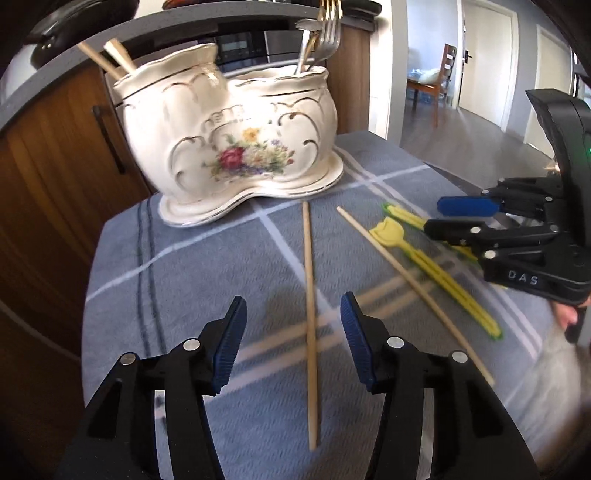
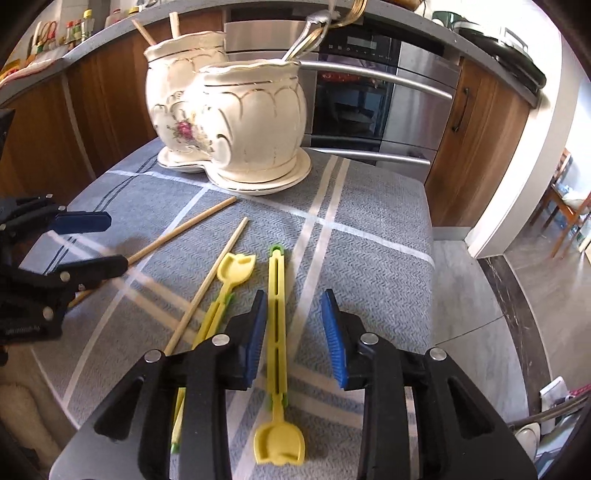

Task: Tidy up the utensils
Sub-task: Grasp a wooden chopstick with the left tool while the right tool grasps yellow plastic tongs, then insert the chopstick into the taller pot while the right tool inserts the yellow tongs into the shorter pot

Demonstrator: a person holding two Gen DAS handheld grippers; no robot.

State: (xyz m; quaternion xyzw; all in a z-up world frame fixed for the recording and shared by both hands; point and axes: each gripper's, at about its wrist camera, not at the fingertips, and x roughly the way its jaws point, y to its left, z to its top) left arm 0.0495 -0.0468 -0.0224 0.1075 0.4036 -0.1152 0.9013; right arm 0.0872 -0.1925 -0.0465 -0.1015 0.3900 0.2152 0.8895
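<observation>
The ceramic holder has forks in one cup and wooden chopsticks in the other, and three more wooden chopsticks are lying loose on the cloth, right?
Not quite: two wooden chopsticks lie loose on the cloth, not three. The left wrist view shows one running between the open left tongs and another angled to its right. The ceramic holder does have forks in one cup and chopsticks in the other.

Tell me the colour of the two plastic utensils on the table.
Yellow with green ends, best seen in the right wrist view.

Fork (image 1: 325, 33) tops (frame-cropped) in holder (image 1: 229, 136)
</observation>
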